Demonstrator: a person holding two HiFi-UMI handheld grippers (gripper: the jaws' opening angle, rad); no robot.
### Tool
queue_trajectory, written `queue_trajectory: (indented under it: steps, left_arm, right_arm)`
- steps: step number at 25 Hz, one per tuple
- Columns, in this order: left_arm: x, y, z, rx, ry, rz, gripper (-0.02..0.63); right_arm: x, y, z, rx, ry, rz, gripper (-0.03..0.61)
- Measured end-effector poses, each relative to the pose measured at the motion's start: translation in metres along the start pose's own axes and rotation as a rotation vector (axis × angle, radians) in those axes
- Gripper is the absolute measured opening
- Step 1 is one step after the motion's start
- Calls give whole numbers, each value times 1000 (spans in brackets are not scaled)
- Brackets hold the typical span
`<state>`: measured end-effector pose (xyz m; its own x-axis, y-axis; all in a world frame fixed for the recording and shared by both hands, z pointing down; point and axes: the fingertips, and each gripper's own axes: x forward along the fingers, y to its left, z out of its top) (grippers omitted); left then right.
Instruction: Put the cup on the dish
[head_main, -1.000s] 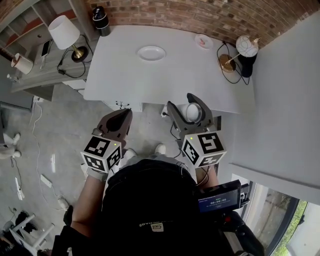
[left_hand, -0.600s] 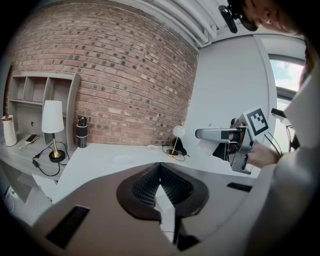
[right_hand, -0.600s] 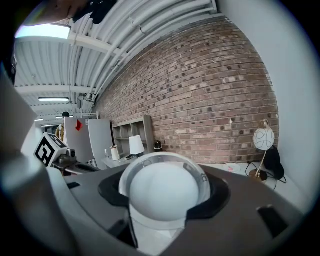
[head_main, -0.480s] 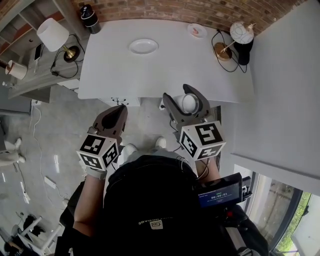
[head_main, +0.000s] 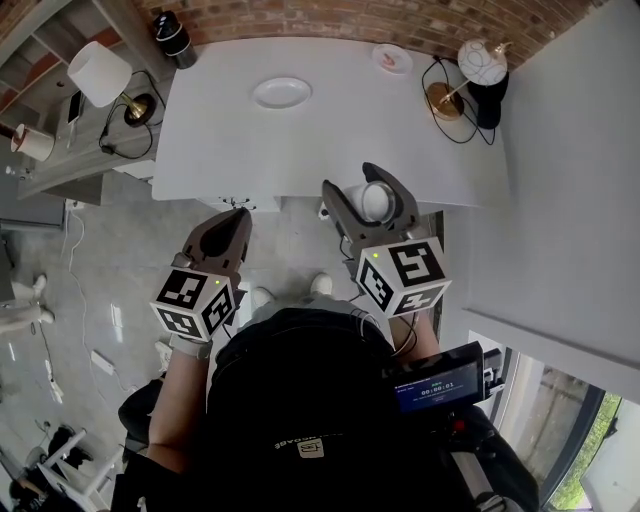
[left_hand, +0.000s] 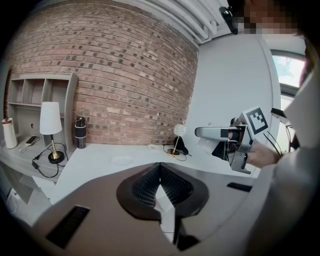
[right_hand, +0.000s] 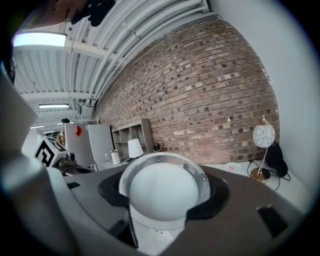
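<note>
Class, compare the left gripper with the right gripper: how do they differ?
The left gripper has its jaws together and empty; the right gripper grips a white cup. The right gripper reaches further towards the table than the left gripper. Both point towards the table.

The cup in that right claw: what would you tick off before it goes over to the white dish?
1. Grip on the cup: ok. It sits between the right gripper's jaws.
2. Dish free: ok. Nothing lies on it.
3. Way across the table: ok. Bare surface leads to the dish, and the lamp and its cable stand off to the right.
4. Left gripper clear: ok. Its jaws are together and empty, short of the table's near edge.
5. Cup above the dish: not ok. It is at the near edge, and the dish is towards the far side.
6. Which way the cup's mouth faces: cannot tell.
</note>
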<state>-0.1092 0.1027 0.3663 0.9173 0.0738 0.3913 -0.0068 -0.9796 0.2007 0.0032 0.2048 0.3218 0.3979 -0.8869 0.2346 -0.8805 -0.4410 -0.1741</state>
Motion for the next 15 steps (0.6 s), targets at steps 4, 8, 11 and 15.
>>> queue_trajectory:
  steps: [4, 8, 11, 15]
  left_arm:
    - [11, -9, -1, -1, 6, 18, 5]
    - [24, -20, 1, 3, 8, 37, 5]
    - [33, -31, 3, 5, 4, 53, 5]
    - [39, -40, 5, -3, -2, 84, 5]
  right_arm:
    - [-3, -16, -2, 9, 1, 14, 272]
    - [-6, -34, -2, 9, -2, 28, 272]
    - [-7, -48, -4, 12, -1, 44, 272]
    - [-8, -58, -5, 12, 2, 74, 272]
